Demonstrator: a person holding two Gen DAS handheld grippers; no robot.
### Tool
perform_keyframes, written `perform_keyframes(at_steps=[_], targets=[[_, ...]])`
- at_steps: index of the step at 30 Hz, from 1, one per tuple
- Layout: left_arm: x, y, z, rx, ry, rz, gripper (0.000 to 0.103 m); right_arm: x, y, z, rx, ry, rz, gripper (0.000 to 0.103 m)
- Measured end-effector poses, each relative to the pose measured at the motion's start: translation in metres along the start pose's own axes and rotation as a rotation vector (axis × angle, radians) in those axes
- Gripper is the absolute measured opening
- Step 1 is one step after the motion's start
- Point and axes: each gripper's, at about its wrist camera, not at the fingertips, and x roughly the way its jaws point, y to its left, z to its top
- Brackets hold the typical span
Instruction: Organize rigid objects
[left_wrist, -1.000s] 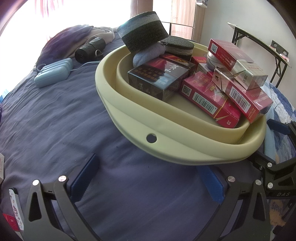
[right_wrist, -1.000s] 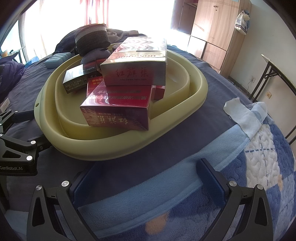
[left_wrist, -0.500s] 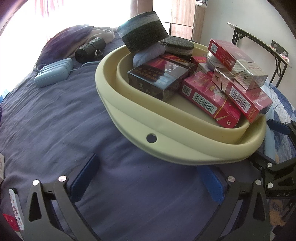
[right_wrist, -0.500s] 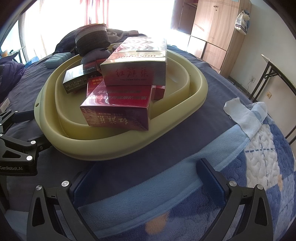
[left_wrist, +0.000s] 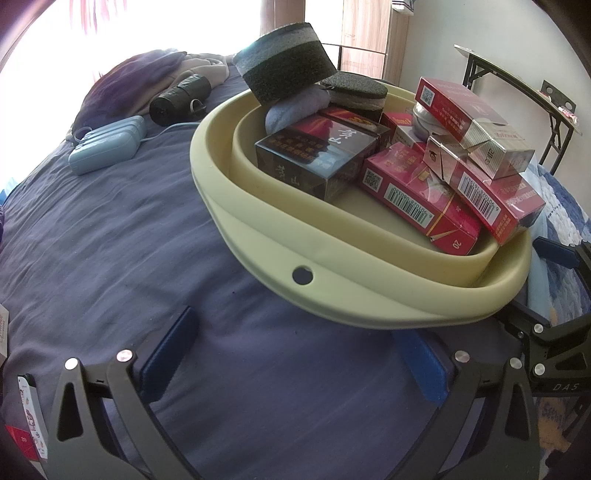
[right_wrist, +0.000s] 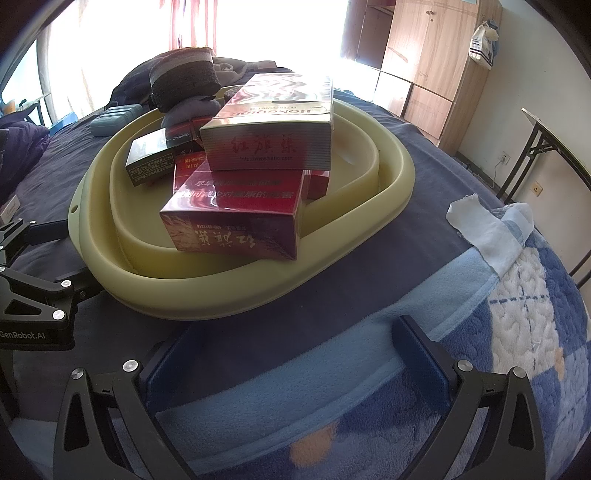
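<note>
Now both tools sit low over the bed with nothing between their fingers: the left hand-held gripper is spread wide above the dark blue sheet, and the right hand-held gripper is likewise released over the light blue blanket. Just beyond them rests a pale yellow basin, near the blanket's edge. Inside it, cigarette packs lie stacked and tilted, a red-and-silver one on top. Dark foam rolls sit at the basin's far side.
</note>
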Motion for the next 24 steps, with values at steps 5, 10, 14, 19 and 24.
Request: perform_keyframes(at_steps=[5, 10, 14, 19, 24], targets=[[-0.0001, -0.0006, 0.0000, 0.000, 0.000, 0.000, 0.103, 0.0001, 0.0005, 0.0001, 0.000, 0.000, 0.000, 0.103], [-0.0001, -0.0002, -0.0001, 0.000, 0.000, 0.000, 0.103, 0.0000, 0.0002, 0.0000, 0.000, 0.000, 0.000, 0.103], [0.0000, 0.0002, 0.0000, 0.000, 0.000, 0.000, 0.103, 0.0001, 0.0007, 0.0001, 0.000, 0.000, 0.000, 0.103], [0.0000, 0.0001, 0.0000, 0.000, 0.000, 0.000, 0.103, 0.0001, 0.0001, 0.0001, 0.000, 0.000, 0.001, 0.103], [0.0000, 0.0001, 0.0001, 0.000, 0.000, 0.000, 0.103, 0.0005, 0.0005, 0.0002, 0.000, 0.000, 0.001, 0.103]])
